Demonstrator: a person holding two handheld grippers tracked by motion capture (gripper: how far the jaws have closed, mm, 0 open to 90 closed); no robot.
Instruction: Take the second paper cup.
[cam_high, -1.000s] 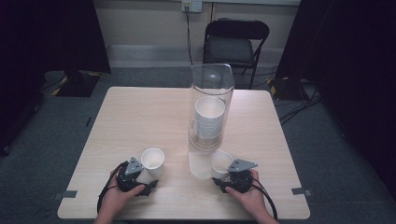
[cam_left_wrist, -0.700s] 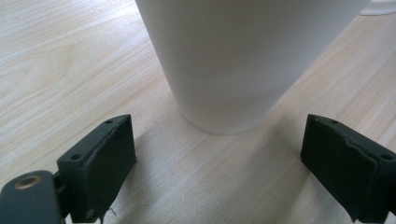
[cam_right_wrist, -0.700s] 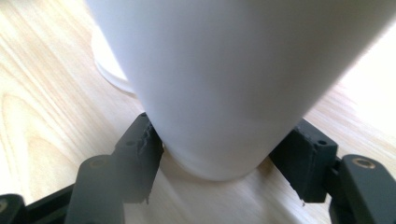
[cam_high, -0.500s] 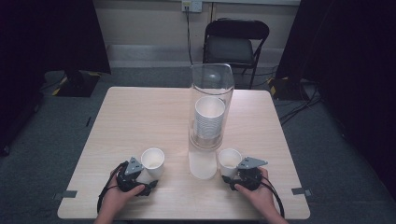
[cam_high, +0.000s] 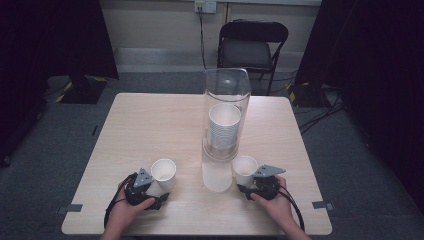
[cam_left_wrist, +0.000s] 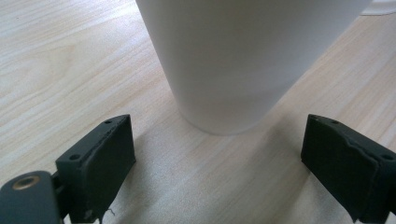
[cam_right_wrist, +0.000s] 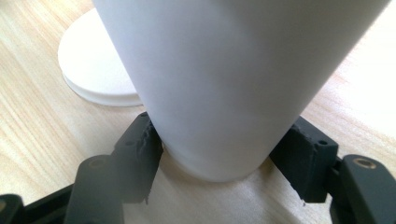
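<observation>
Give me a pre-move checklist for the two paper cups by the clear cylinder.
1. Right gripper shut on the right cup: ok.
2. Left gripper gripping the left cup: not ok, jaws stand open, apart from its base.
3. Left cup upright on the table: ok.
4. Clear cylinder upright, with the cup stack inside: ok.
5. Room atop that stack for another cup: cannot tell.

1. We see the left hand (cam_high: 131, 205) wrapped around the left hand-held gripper (cam_high: 159, 189) low at the near table edge, forearm coming in from below.
2. Its jaws stand wide apart, touching nothing.
3. The right hand (cam_high: 272, 202) holds the right hand-held gripper (cam_high: 243, 186) low, jaws pressed inward on both sides.
</observation>
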